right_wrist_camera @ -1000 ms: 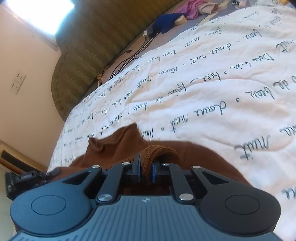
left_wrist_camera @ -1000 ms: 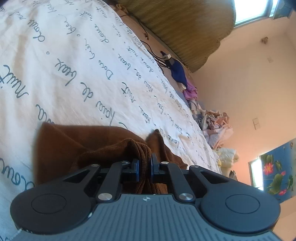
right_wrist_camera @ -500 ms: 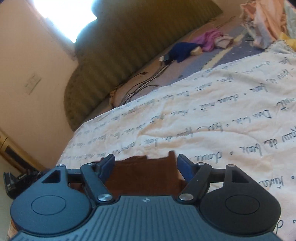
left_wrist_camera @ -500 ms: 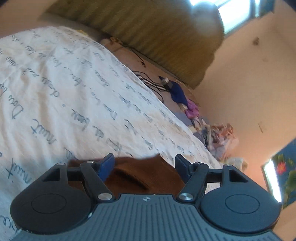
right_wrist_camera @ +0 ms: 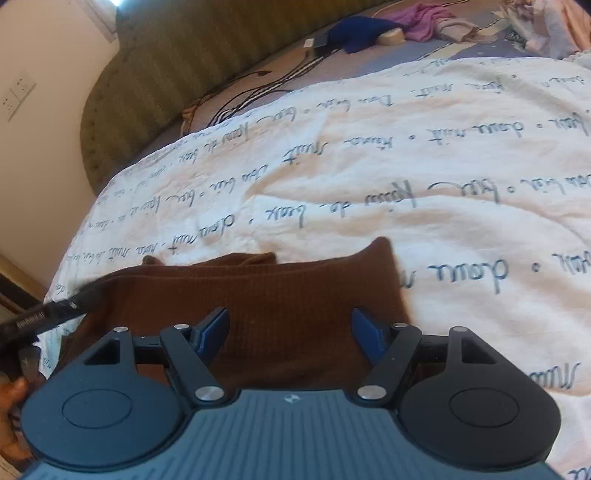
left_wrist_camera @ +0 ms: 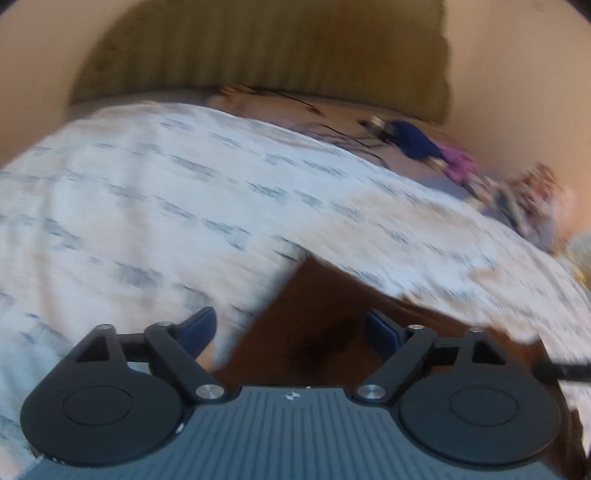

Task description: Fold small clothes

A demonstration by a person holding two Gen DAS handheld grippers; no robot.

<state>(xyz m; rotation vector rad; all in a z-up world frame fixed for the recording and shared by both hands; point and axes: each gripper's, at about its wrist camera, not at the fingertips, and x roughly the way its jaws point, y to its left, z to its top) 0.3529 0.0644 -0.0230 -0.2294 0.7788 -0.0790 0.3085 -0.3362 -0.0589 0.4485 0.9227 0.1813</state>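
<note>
1. While the brown garment [right_wrist_camera: 258, 295] lies flat on the bed's printed quilt [right_wrist_camera: 443, 184], it is seen just ahead of both tools, spread in a broad, roughly rectangular shape with two corners raised slightly at its far edge.
2. The right hand-held gripper [right_wrist_camera: 290, 332] is held over the near part of the cloth with its jaws apart; nothing is pressed between the blue pads, and the fabric is merely seen beneath the gap.
3. The left hand-held gripper [left_wrist_camera: 290, 330] is shown with its jaws opening wide; the garment [left_wrist_camera: 325, 314] is seen below them, unpinched, though this view is blurred.
4. The cloth is judged to be a soft, ribbed knit: light, limp and not slippery, so it is likely to drape and sag wherever it is not supported.
5. No fragility is expected, but a thick knit may bunch between the pads if too many layers are taken.
6. A hold is best taken at an edge or corner, one per tool, so that the edge can be lifted evenly.
7. The two far corners are judged the clearest targets, since they stand slightly proud of the quilt.
8. Other clothes [right_wrist_camera: 369, 33] are seen well away, near the headboard [right_wrist_camera: 184, 55].
</note>
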